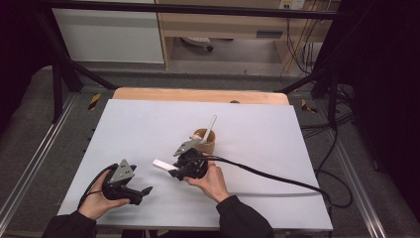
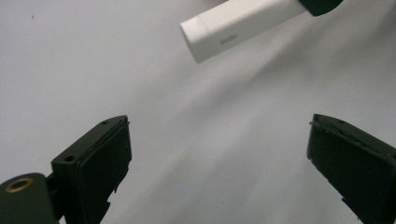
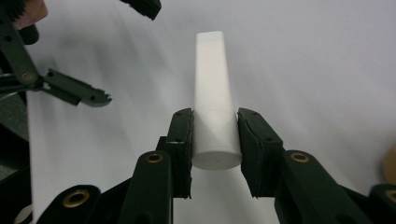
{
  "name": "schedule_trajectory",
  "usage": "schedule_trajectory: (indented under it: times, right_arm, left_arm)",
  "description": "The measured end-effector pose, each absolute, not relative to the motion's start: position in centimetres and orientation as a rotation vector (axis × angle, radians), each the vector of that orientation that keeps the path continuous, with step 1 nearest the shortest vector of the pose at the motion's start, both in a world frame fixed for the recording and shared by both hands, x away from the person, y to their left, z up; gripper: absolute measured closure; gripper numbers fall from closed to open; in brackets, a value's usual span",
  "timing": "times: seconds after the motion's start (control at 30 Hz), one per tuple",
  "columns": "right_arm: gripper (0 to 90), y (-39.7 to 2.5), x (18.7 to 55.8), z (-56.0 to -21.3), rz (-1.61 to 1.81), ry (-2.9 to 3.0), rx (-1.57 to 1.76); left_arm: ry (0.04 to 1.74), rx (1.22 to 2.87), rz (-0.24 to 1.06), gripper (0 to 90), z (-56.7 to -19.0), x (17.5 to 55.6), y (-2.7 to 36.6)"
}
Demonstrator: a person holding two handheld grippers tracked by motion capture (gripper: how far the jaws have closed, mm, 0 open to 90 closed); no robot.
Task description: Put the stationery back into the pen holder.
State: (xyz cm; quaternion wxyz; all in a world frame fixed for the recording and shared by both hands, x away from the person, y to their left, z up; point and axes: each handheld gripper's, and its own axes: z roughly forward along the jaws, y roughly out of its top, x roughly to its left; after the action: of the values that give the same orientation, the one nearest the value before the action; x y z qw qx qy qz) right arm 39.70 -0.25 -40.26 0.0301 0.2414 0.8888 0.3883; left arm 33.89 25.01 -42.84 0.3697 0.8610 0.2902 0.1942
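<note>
White tube (image 3: 214, 100): held clear of the table (image 1: 277, 139) near its middle, slightly toward the near edge, clamped at its round capped end between the jaws of the right gripper (image 3: 215, 140). Its flattened end points left, toward the left gripper (image 1: 140, 191). In the left gripper view the tube (image 2: 238, 25) crosses the upper part of the frame, small grey lettering on its side (too faint to read).

Right gripper (image 1: 174, 171): closed on the tube, pads pressed against both sides; a person's hand (image 1: 212, 181) holds it, a black cable trailing off to the right.

Left gripper (image 2: 219, 154): jaws set wide apart with nothing between them, above the bare table, near and left of the tube, not touching it.

Just beyond the right gripper stands a brown cup (image 1: 204, 140) with a white stick (image 1: 211, 126) leaning out of it.
</note>
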Motion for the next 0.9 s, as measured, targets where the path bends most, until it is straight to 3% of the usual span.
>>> schedule_trajectory:
  times: [0.53,0.9]
  right_arm:
    - [67.2,-6.8,37.8,-39.1,1.128,2.800,0.778]
    - [67.2,-7.8,37.9,-37.8,1.127,2.823,0.798]
  left_arm:
    - [0.374,2.301,0.638,8.8,-41.2,34.2,19.4]
    - [0.085,2.341,0.783,16.9,-40.6,35.2,15.7]
